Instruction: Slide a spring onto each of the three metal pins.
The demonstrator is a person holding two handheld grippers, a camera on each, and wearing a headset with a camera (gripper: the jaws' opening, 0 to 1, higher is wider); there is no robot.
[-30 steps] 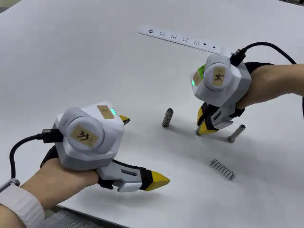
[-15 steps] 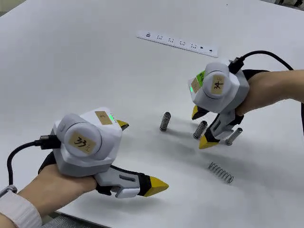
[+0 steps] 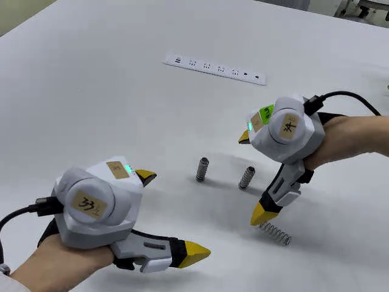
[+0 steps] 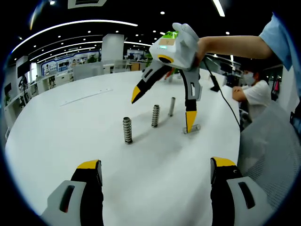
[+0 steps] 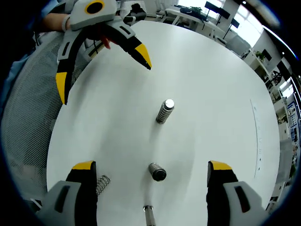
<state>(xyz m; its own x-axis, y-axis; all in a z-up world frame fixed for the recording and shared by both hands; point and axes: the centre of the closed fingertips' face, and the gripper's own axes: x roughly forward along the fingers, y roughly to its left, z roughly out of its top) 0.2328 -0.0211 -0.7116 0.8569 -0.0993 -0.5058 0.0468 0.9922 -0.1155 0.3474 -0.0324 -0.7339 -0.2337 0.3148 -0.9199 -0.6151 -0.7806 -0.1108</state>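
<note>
The right tool (image 3: 253,176), jaws apart, hangs by the loose silver coil spring (image 3: 275,233) at lower right; a skewed pinch could flick it away.

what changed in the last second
The right tongs let go of the second spring-covered metal pin and opened wide, lower tip now near the loose steel coil spring. The first spring-covered pin and the open left tongs stayed put.

A spring-sleeved pin (image 3: 202,170) and a second sleeved pin (image 3: 247,177) are stood upright; a bare pin (image 4: 172,106) is seen nearby, and a loose spring (image 3: 275,233) is laid flat.
</note>
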